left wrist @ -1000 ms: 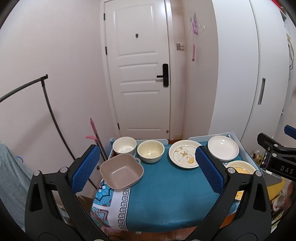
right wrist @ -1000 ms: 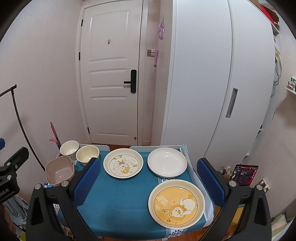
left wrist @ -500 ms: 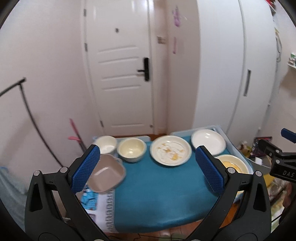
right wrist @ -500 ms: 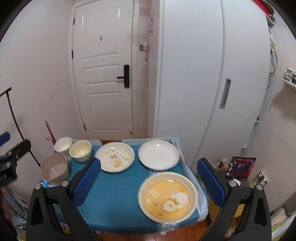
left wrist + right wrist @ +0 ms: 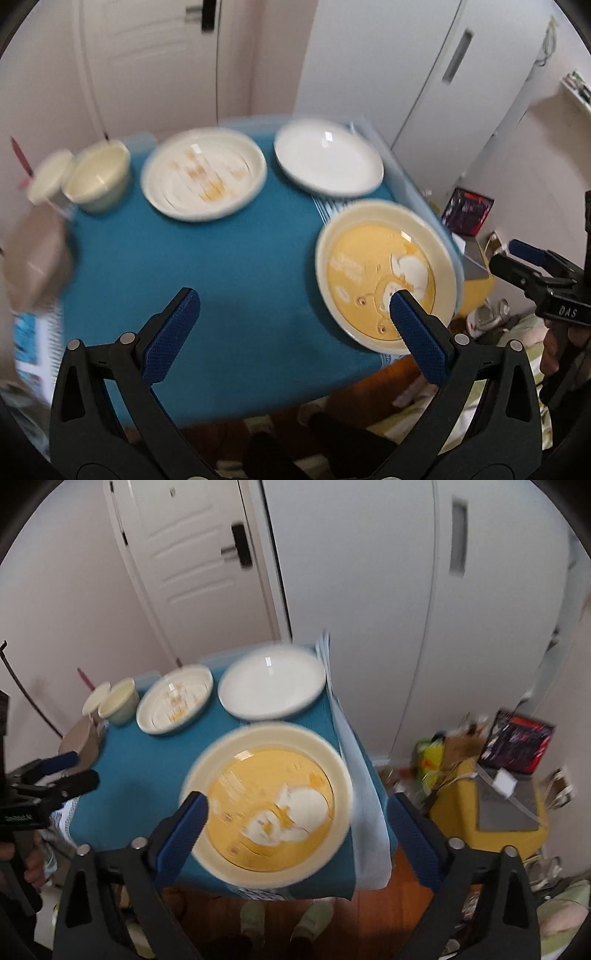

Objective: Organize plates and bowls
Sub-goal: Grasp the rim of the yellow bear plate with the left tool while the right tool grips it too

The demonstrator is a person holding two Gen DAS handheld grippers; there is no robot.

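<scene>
Both the left claw (image 5: 291,314) and the right claw (image 5: 297,818) are held spread apart, empty, above the teal-clothed worktop (image 5: 221,266). The round cream plate with yellow centre (image 5: 267,805) lies at its near right corner.

We see motion blur smear the print on the patterned plate (image 5: 204,173), so its picture is unreadable. At the left edge of the left wrist view, the brown bowl (image 5: 35,258) is a streaked shape, partly cut off. The left gripper's pad hides part of the yellow plate (image 5: 384,273).
</scene>
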